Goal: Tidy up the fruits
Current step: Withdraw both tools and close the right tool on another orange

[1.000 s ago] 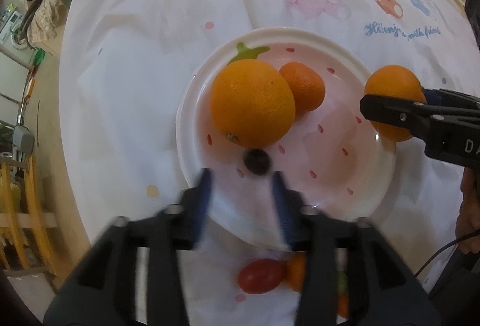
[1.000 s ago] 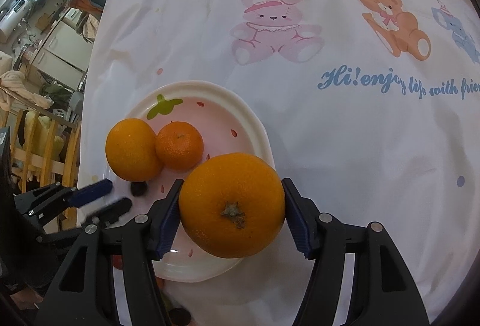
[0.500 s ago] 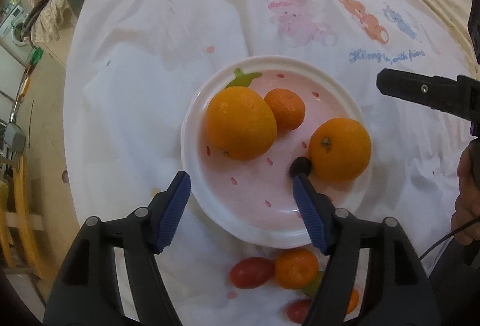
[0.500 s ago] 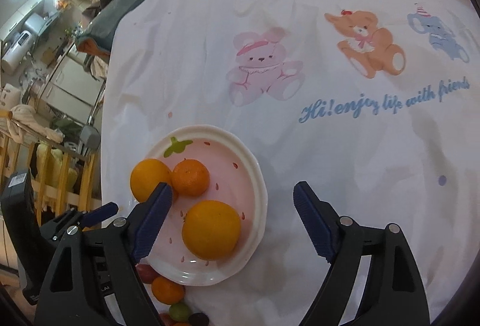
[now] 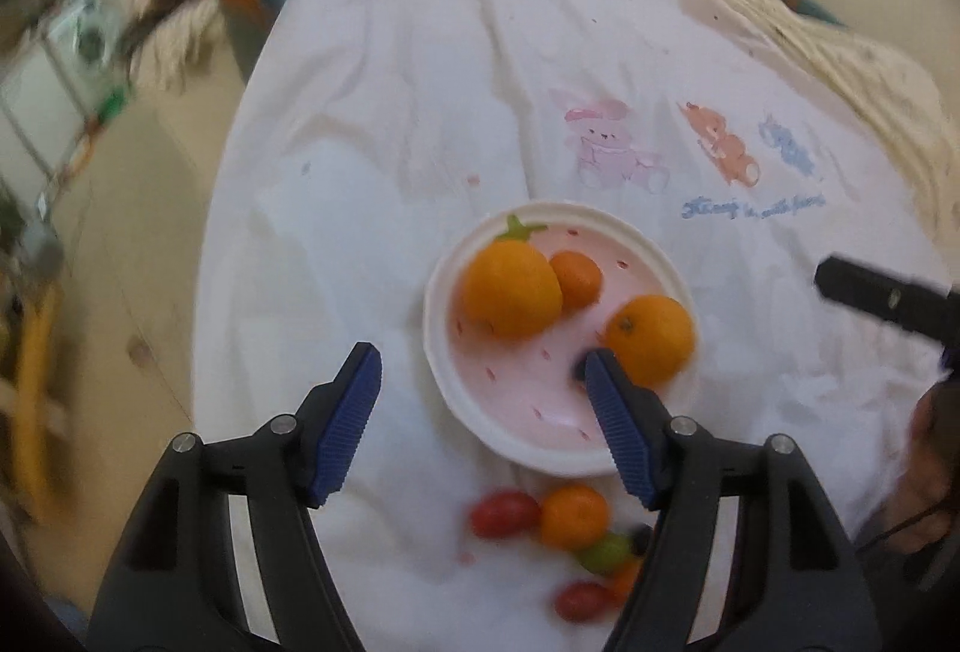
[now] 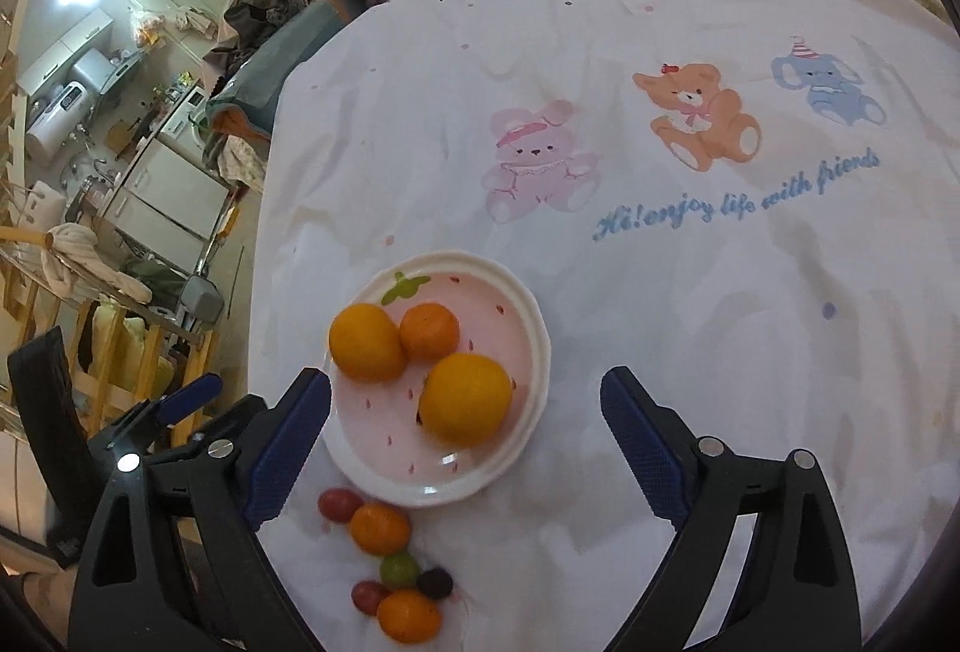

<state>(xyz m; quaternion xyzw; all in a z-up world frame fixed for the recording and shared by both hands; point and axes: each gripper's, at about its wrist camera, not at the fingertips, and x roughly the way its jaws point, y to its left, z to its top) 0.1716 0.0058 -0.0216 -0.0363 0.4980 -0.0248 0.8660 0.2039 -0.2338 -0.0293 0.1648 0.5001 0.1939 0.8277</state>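
A second ago the right tool (image 6: pixel 465 427) clamped the big orange (image 6: pixel 465 398) above the plate (image 6: pixel 537 346); now that orange lies on the plate's near right part, and the tool's jaws have just been opening, standing wide apart with nothing between them, high above the plate. The left tool (image 5: pixel 480 400) also gapes, empty, its jaws opened wider than before; the small dark berry (image 5: pixel 579 367) it hovered over then sits on the plate against the orange, beside the right fingertip (image 5: pixel 600 376). On the plate's far left lie a second large orange (image 6: pixel 366 343) and a mandarin (image 6: pixel 429 331), touching. Just off the plate's near rim, loose fruits (image 6: pixel 390 562) cluster on the white cloth (image 6: pixel 660 292) covering the bench.
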